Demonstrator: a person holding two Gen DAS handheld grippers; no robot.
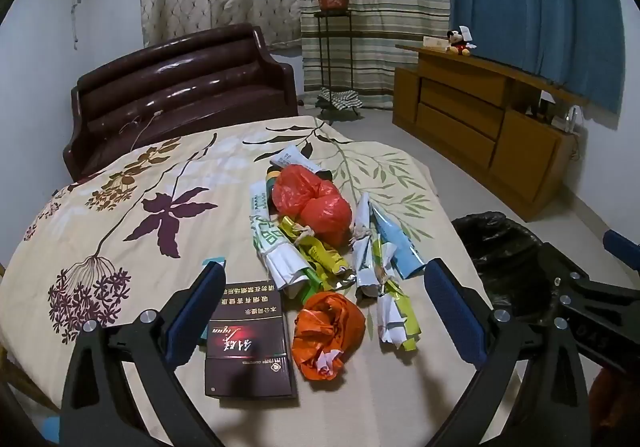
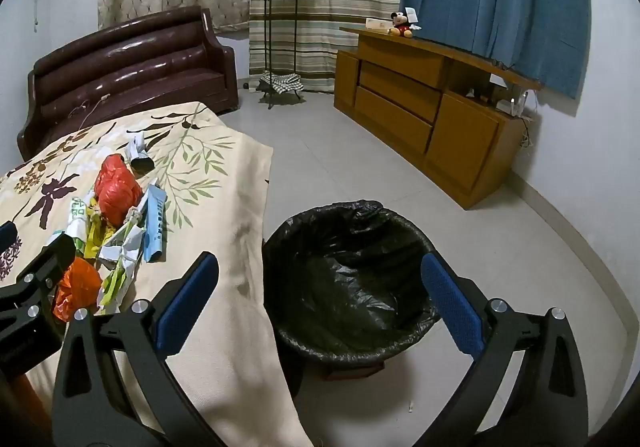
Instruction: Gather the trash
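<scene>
A pile of trash lies on the floral tablecloth (image 1: 120, 183): a dark cigarette carton (image 1: 248, 351), an orange crumpled bag (image 1: 326, 335), a red bag (image 1: 316, 199), and several rolled paper wrappers (image 1: 380, 267). My left gripper (image 1: 326, 307) is open and empty, just above the carton and orange bag. My right gripper (image 2: 320, 299) is open and empty above a bin lined with a black bag (image 2: 348, 279), on the floor beside the table. The pile also shows in the right wrist view (image 2: 116, 215).
A dark leather sofa (image 1: 180, 87) stands behind the table. A wooden cabinet (image 2: 432, 119) with a Mickey toy (image 2: 404, 23) is at the right wall. A plant stand (image 2: 280, 39) stands by the curtains. Grey tiled floor (image 2: 360, 167) surrounds the bin.
</scene>
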